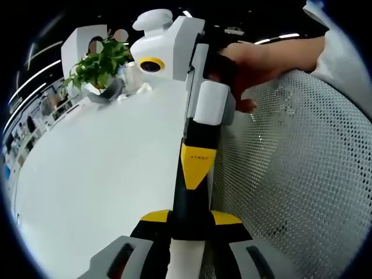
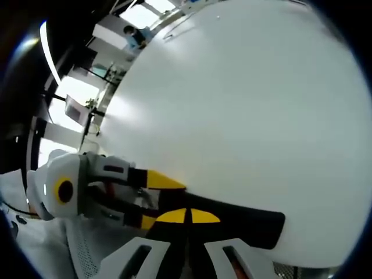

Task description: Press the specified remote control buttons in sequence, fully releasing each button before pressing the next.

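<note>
on one end of the black remote point(image 2: 244, 224) my left claw point(image 1: 190, 228) is clamped. the remote lies by the white surface's point(image 2: 232, 104) edge — just over the remote, my right claw point(image 2: 187, 216) is pinched closed, gripping nothing.

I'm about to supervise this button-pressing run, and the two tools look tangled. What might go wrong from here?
1. The left tool and right tool sit nose to nose, jaws overlapping, so they may knock or jam each other.
2. The dark slab, possibly the remote, lies at the table edge beside the mesh chair; a push might slide it off.
3. No buttons are visible, so a press may land wrong.
</note>
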Available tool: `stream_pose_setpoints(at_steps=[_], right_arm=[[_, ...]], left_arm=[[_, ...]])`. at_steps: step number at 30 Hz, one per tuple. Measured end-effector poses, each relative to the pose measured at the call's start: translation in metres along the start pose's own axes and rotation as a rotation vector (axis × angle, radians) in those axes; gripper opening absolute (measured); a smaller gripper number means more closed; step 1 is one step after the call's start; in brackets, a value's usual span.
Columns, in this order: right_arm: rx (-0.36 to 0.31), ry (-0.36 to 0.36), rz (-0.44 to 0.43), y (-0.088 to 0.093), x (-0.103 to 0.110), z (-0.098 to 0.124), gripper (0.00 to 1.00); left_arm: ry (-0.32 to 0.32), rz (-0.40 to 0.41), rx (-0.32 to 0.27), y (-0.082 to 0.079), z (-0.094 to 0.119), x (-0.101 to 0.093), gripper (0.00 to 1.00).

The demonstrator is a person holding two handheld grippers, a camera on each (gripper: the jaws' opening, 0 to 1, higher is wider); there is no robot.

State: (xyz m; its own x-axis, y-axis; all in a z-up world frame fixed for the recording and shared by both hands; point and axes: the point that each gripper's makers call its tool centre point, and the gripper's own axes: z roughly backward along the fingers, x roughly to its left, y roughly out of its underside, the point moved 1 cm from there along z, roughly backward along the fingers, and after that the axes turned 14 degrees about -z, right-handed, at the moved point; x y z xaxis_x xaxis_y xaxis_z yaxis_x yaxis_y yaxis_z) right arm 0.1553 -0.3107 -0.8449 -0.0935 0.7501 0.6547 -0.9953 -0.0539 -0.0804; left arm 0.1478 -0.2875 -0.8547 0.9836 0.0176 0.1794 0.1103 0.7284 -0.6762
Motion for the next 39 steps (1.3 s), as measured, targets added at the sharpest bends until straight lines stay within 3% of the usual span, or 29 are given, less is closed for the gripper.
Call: stream_pose_setpoints(at_steps=[39], right_arm=[[0.020,-0.011,-0.013,-0.0002,0.0020,0.0028,0.00]], left_arm=[[0.000,-0.002,0.002,-0.0004,0.0001,0.0004,0.25]])
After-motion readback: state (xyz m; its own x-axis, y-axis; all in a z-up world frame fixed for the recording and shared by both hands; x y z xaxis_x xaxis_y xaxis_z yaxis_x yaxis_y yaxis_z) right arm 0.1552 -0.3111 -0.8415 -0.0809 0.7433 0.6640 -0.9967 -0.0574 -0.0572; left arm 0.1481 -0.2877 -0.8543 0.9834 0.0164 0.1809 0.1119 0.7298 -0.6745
